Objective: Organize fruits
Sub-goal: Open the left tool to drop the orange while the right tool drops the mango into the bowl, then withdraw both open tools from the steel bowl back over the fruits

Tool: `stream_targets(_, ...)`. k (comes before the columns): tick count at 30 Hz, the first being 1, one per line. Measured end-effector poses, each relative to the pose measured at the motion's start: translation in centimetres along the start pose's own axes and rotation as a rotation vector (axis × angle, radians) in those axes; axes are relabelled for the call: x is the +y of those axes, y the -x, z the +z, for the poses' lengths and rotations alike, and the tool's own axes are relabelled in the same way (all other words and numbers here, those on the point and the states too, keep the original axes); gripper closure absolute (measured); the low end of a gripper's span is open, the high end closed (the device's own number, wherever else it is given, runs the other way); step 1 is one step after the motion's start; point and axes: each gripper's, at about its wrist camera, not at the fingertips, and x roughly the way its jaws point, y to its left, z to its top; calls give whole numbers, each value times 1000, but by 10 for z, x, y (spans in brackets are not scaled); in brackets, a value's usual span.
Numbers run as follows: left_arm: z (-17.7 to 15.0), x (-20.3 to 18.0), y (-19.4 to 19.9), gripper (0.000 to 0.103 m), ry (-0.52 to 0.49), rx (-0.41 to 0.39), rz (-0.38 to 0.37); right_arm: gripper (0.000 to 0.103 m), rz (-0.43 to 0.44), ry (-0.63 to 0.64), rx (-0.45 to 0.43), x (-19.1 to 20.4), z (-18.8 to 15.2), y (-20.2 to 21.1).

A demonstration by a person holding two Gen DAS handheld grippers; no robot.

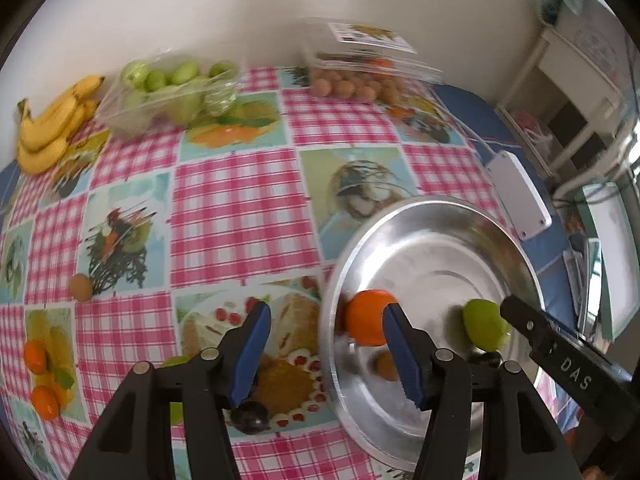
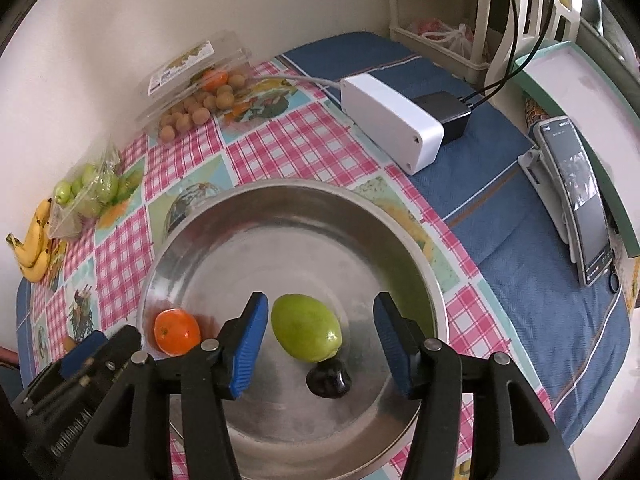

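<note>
A steel bowl [image 1: 440,202] [image 2: 280,186] holds an orange [image 1: 370,322] [image 2: 177,336], a green fruit [image 1: 486,324] [image 2: 306,328] and a small dark plum [image 2: 328,380]. My left gripper [image 1: 328,352] hangs open over the bowl's left rim, its right finger [image 1: 400,344] just in front of the orange, with nothing gripped. My right gripper [image 2: 320,340] stands open above the green fruit. That fruit lies in the bowl between the pads, and neither pad presses on it.
On the checked tablecloth lie a brown longan [image 1: 81,287], a dark plum [image 1: 250,416] and a green fruit [image 1: 176,360] under my left gripper. Bananas [image 1: 52,120], a bag of green fruit [image 1: 168,88] and a clear box of longans [image 1: 360,76] line the wall. A white box [image 2: 394,124] and a phone [image 2: 580,200] stand to the right.
</note>
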Motion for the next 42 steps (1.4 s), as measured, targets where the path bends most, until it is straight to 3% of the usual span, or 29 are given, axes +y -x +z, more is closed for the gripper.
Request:
stream_targets(16,-2,31,-10,36,103,25,60,47,-7,40,37,10,-3,-9)
stream_targets(18,-2,34,-11,24,114,23,79,41,1,42,40,10,-2,-10)
stream_targets(20,-2,37,-11,17,119,20,105,23,6,46,40,12,-3,-11)
stream_targets(25,-2,44,-14,14,135,15,142,23,12,70,55,16,-4,-16)
stream_targets(30,-2,49,-14,0,149,5,167,20,15,79,61,18,-5,-19)
stream_targets(31,-2,50,-14,0,150,4,172,8,17,79,59,18,-5,-19)
stream_targets(32,-2,50,-14,0,151,5,177,3,21,80,51,19,-5,-18)
stream_targets(42,-2,51,-17,0,145,10,191,1,15,77,51,17,-6,-20)
